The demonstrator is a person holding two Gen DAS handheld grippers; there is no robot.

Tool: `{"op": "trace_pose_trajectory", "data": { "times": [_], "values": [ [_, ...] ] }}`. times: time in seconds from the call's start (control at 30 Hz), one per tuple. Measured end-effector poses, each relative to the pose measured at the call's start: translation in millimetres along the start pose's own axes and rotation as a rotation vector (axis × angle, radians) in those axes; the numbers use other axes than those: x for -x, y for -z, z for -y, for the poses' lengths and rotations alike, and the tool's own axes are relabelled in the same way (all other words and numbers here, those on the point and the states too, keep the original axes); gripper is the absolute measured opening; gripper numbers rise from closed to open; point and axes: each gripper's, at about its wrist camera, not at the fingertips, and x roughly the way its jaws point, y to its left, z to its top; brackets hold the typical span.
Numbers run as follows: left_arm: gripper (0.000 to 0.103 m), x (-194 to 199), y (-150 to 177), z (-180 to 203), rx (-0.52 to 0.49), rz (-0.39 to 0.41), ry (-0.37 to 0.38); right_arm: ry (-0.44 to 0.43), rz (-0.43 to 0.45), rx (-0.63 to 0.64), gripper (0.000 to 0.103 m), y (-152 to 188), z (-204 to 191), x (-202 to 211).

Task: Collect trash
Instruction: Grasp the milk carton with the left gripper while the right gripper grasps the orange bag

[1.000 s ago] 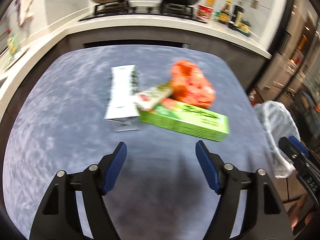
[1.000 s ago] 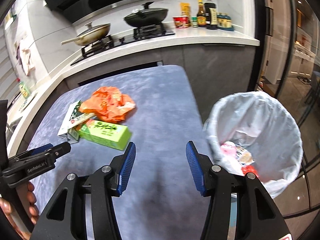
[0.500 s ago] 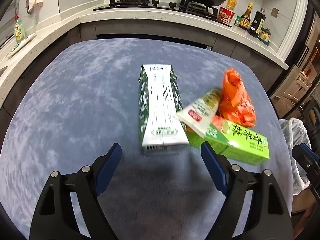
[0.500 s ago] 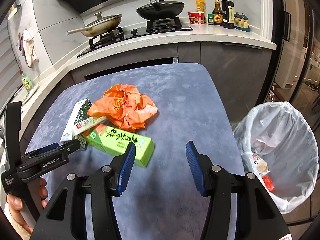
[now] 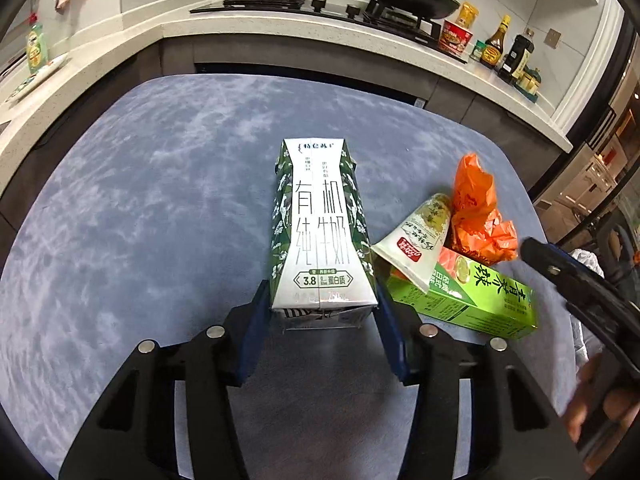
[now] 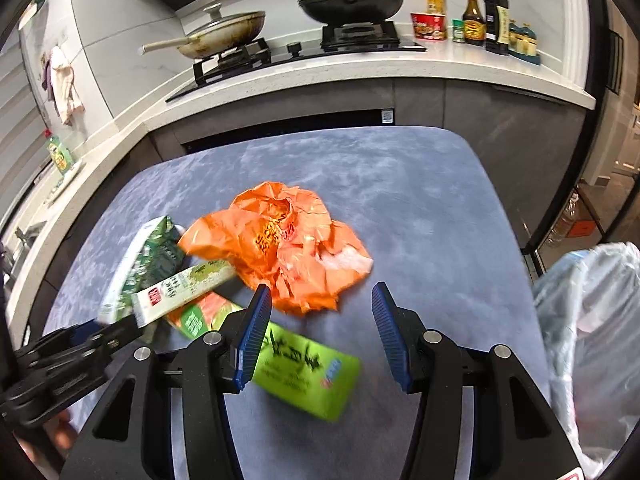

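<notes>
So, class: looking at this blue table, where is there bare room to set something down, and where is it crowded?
Bare: the broad stretch left of the milk carton, toward the counter, and the strip between the orange bag and the table's edge by the lined bin. Crowded: carton, white packet, green box and bag cluster together, both grippers close by.

Each gripper is built from black angular arms with triangular cut-outs, joined by round silver screws. The left gripper [image 5: 322,312] and the right gripper [image 6: 322,326] are fitted with blue ribbed pads [image 6: 252,336]. Pale lettering is printed on one black arm, too blurred to be read.
</notes>
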Motion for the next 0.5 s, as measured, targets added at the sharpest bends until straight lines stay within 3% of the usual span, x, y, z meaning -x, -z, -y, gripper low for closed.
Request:
{"op": "trace_pose_trajectory", "data": {
  "times": [0.1, 0.23, 0.5],
  "values": [
    [0.047, 8, -1, -8, 0.016, 0.008, 0.005, 0.01, -0.02, 0.019, 0.05, -2, -6, -18],
    [0.047, 18, 0, -13, 0.018, 0.015, 0.001, 0.013, -0.055, 0.015, 0.025, -2, -8, -37],
    [0.047, 47, -2, -14, 0.014, 0.067, -0.014, -0.003, 0.021, -0.015, 0.022, -5, -5, -1]
  ]
}}
